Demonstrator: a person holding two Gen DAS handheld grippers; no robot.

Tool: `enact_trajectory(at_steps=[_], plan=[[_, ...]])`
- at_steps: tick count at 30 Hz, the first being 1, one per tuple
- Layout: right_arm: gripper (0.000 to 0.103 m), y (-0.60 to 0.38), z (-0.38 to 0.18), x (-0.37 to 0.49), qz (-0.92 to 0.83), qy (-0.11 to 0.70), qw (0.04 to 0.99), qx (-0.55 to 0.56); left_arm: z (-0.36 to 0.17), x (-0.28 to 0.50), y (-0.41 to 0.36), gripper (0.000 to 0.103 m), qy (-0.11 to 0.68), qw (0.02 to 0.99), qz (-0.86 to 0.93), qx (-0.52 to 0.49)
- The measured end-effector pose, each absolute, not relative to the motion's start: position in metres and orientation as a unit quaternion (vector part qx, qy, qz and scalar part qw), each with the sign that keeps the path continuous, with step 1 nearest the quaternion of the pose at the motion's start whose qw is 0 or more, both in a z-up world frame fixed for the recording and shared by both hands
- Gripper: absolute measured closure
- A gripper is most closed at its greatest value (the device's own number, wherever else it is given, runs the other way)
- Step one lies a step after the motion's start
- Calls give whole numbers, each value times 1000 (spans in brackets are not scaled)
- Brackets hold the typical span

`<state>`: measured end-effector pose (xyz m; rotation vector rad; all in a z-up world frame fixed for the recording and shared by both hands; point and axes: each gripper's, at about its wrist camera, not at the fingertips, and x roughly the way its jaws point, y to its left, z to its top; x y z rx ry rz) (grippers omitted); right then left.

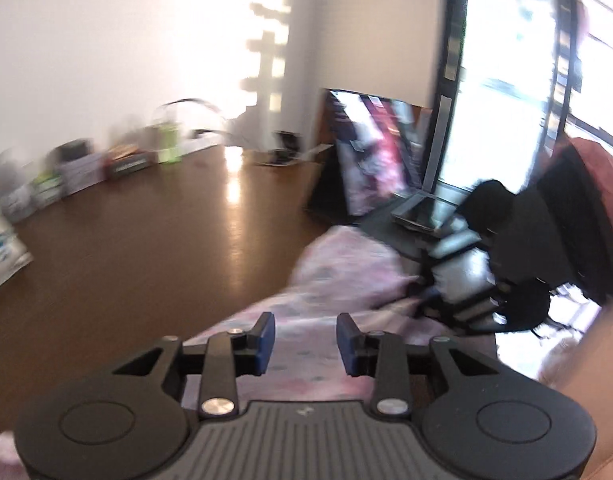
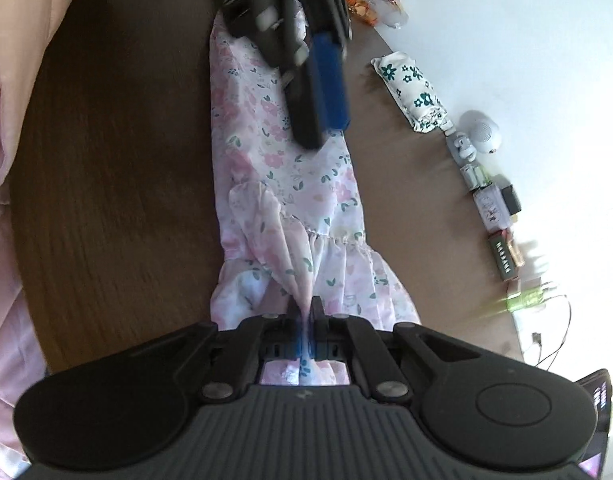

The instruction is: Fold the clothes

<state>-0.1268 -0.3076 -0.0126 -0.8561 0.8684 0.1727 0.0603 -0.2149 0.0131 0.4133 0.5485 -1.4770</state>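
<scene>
The bench (image 2: 106, 168) is brown wood with a visible grain and a glossy finish; it stands against a white wall. A pink floral garment (image 2: 282, 184) lies lengthwise on its middle, ruffled hem toward the right wrist camera. Along the wall edge, directly on the bench, sit a rolled white cloth with dark green flowers (image 2: 412, 92), a small grey figurine (image 2: 462, 150), several small boxes (image 2: 494, 208) in a row, and a green translucent item (image 2: 526, 298). A tablet (image 1: 370, 152) stands propped at the far end.
</scene>
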Motion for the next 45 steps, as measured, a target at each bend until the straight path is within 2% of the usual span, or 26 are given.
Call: enact_trajectory(at_steps=[4,6,8,10,14,16,21,24,30,45], plan=[[99,-308,-17,-130,94,414,820,-384,-10,75,-217,87,292,691,-622,225],[97,-313,-11,-130,96,418,831,-355,-20,76,-215,86,301,690,-615,234],[91,-330,10,-132,119,419,859,-268,-22,77,-212,86,295,693,-616,229],[70,-348,33,-135,139,409,885,-173,-24,75,-209,86,288,696,-617,230],[67,-379,61,-138,119,347,930,-12,-26,69,-209,86,278,698,-617,232],[67,-381,56,-130,77,340,937,21,-26,69,-207,86,277,700,-617,229],[67,-363,14,-106,9,385,923,18,-22,73,-190,84,262,727,-601,203],[68,-353,-4,-110,-11,385,923,-1,-17,88,-175,85,260,752,-574,194],[67,-365,-10,-113,-42,376,925,-15,-25,108,-148,86,284,777,-524,202],[66,-404,-20,-43,27,375,924,-69,-27,80,-126,86,300,810,-471,177]])
